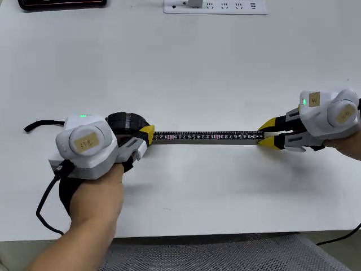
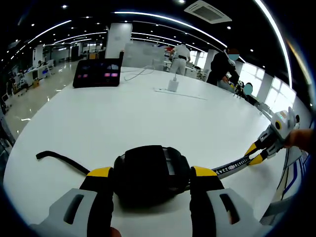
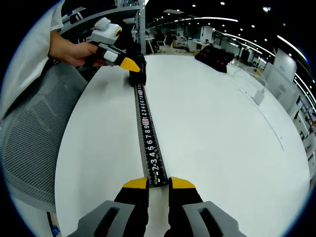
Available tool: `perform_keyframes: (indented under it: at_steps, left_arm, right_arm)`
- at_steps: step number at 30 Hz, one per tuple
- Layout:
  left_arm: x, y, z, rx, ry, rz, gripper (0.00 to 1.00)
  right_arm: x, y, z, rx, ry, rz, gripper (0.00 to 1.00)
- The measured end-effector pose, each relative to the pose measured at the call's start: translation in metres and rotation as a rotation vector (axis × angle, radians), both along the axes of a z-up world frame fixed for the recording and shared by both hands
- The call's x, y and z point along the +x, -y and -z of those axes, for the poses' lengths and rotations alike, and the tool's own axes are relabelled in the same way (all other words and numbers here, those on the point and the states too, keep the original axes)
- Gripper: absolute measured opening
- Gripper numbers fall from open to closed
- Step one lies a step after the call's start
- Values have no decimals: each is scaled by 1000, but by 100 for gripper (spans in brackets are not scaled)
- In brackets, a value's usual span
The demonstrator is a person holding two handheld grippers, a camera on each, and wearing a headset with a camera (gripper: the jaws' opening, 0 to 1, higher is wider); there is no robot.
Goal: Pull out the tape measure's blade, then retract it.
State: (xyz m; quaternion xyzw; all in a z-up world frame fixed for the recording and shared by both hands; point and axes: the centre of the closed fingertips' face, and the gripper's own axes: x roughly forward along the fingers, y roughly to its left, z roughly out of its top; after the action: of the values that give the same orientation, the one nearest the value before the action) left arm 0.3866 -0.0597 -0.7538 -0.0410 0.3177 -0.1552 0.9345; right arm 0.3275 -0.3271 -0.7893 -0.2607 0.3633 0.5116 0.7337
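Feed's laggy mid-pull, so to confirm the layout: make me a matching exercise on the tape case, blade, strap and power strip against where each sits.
1 tape case
2 blade
3 strap
4 power strip

A far edge of the table
B pulled out, tip pinched in the right gripper
C clamped in the left gripper
D lying loose on the table

Pairs: 1-C, 2-B, 3-D, 4-A

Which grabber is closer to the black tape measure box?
Left. The left gripper is clamped around the tape measure case; the right gripper pinches the far end of the blade, away from the case.
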Motion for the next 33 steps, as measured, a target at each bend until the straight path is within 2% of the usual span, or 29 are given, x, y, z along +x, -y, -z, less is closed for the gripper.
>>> perform_keyframes:
  at_steps: [5, 13, 33]
  left_arm:
    - [0, 0, 0, 7, -1, 6, 57]
    - [-1, -1, 1, 21, -22, 13, 55]
    - [0, -1, 1, -4, -29, 8, 55]
  right_arm:
    - [0, 0, 0, -2, 1, -2, 11]
    - [0, 1, 0, -3, -1, 0, 10]
    - [1, -4, 0, -6, 7, 0, 10]
